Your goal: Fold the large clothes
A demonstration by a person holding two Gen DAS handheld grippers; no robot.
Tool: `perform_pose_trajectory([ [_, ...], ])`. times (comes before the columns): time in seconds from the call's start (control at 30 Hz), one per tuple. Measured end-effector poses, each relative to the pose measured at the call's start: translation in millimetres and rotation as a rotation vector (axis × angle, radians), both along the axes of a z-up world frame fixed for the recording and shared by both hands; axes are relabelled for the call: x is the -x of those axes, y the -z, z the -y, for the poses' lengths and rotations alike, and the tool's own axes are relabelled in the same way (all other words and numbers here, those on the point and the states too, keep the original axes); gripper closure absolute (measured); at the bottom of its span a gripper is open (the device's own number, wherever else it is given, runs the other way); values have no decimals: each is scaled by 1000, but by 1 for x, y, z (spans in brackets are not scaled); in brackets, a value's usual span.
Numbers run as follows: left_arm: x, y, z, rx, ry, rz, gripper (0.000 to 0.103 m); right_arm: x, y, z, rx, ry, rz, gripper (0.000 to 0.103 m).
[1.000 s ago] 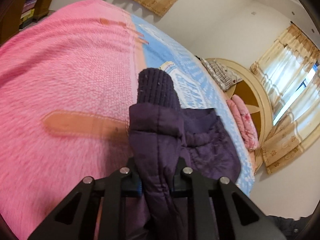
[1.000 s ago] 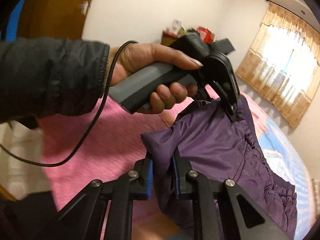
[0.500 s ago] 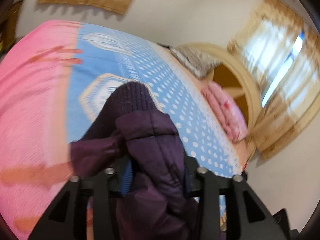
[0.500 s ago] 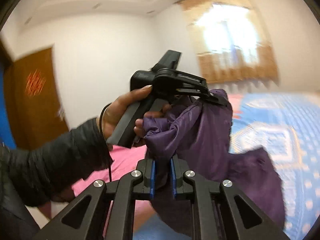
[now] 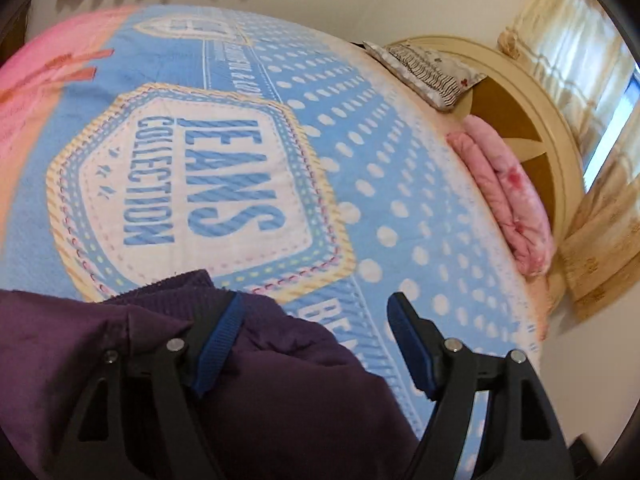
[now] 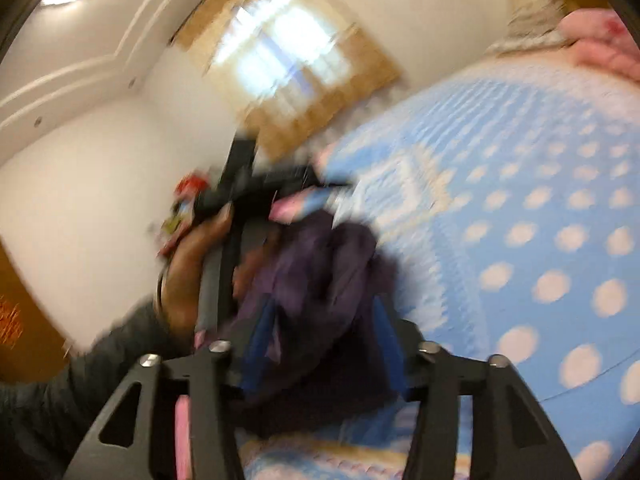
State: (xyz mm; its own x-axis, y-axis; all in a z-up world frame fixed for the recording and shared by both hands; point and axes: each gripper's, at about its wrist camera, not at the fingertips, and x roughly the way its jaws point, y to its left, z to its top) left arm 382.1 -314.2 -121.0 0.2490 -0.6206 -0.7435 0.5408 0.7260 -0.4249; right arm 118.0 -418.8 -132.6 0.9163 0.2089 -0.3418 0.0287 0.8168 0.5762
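Both grippers, left (image 5: 316,316) and right (image 6: 320,320), clamped on the purple jacket (image 5: 280,392) a moment ago, now gape open, the jacket lying released on the blanket (image 5: 400,208) at lower left, this fold laid.

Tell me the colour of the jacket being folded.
Dark purple jacket, with a ribbed knit cuff in the same shade; clearest in the left wrist view.
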Motion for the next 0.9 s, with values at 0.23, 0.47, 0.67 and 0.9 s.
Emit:
perform_pose_trajectory([
  [0.23,10,-38,-26,70,-95,117,26,-50,-74,-31,153,-79,63,51],
  [0.47,51,-86,-111,65,-278,365,3,-99,-94,-66,320,-202,-13,51],
  [0.67,55,-24,-148,91,-385,229,1,-153,-134,-75,321,-293,-40,51],
  [0.9,71,-24,-128,67,-364,346,0,-248,-58,-35,244,-317,-395,47],
])
